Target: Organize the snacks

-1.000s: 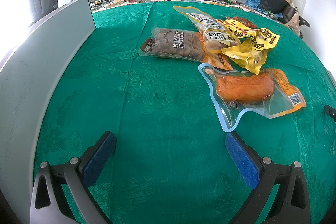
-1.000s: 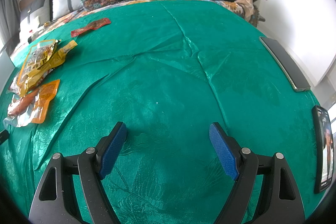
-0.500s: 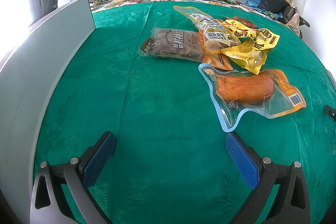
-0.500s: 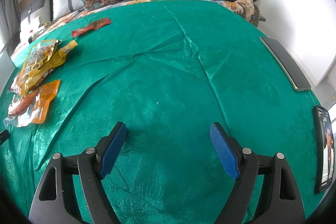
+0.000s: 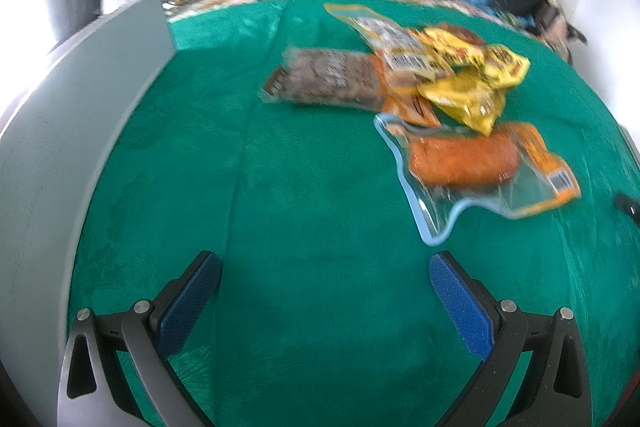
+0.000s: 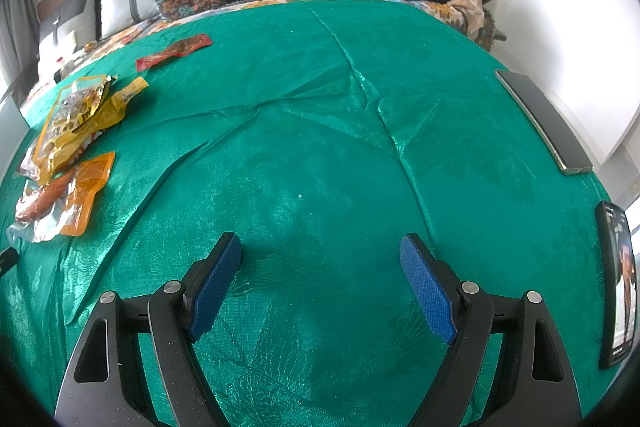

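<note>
Both grippers, the left gripper (image 5: 325, 263) and the right gripper (image 6: 321, 247), gape empty over the green cloth (image 6: 320, 147). The left view shows the snack packets (image 5: 440, 99) at upper right; only the right view shows a red packet (image 6: 174, 51) at upper left and phones (image 6: 544, 123) along the right edge.

Overlapping snack packets (image 5: 416, 75) flat on green cloth; orange sausage pouch (image 5: 472, 163) nearest; red packet (image 6: 174, 51) apart

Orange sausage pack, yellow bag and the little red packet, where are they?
Orange sausage pack (image 5: 464, 161), left wrist view, on the sausage.
Yellow bag (image 5: 472, 95), left wrist view, crumpled middle.
Red packet (image 6: 174, 51), right wrist view, its middle.
</note>
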`<action>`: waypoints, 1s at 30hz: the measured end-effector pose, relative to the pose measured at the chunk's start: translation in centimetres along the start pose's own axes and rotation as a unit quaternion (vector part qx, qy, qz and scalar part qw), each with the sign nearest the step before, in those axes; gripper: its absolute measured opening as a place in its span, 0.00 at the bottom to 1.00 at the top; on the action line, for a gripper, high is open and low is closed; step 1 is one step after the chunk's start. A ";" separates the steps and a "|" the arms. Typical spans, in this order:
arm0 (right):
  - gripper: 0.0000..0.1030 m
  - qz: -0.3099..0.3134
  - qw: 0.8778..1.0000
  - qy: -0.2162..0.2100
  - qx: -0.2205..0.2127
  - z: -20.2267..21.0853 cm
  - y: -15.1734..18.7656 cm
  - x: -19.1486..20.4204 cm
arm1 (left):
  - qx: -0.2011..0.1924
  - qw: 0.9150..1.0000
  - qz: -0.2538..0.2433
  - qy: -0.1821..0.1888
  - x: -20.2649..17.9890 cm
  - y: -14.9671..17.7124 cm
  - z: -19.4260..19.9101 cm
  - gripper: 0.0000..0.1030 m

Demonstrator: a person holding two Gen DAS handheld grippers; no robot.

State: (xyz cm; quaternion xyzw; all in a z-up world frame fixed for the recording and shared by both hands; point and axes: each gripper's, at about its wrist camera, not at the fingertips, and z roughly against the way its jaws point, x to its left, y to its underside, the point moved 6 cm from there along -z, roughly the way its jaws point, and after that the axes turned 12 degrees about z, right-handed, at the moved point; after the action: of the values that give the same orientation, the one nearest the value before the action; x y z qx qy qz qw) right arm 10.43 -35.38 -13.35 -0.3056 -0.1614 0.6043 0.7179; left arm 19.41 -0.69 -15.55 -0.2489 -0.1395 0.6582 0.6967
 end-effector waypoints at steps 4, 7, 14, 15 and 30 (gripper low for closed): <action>0.82 0.000 1.000 0.000 0.000 0.0 0.0 0.0 | 0.034 0.999 0.000 0.033 -0.2 -1.3 0.4 0.99; 0.82 0.000 1.000 -0.001 0.000 0.0 0.0 0.0 | 0.017 0.999 -0.008 0.045 -0.9 -5.0 1.4 0.99; 0.82 0.000 1.000 -0.001 0.000 0.0 0.0 0.1 | 0.060 0.998 0.007 -0.025 -0.9 -13.8 -3.2 0.95; 0.82 0.000 1.000 -0.001 0.000 0.0 0.0 0.1 | 0.062 0.997 -0.004 -0.040 -0.9 -14.5 -4.0 0.95; 0.83 -0.001 1.000 -0.001 -0.001 0.0 0.0 0.1 | 0.104 0.989 -0.101 0.032 -5.0 -17.6 -11.9 1.00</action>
State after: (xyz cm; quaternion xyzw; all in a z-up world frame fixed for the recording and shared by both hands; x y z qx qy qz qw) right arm 10.44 -35.23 -13.34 -0.3052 -0.1627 0.6042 0.7178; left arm 40.04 -7.69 -15.53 -0.1806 -0.0730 0.5870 0.7858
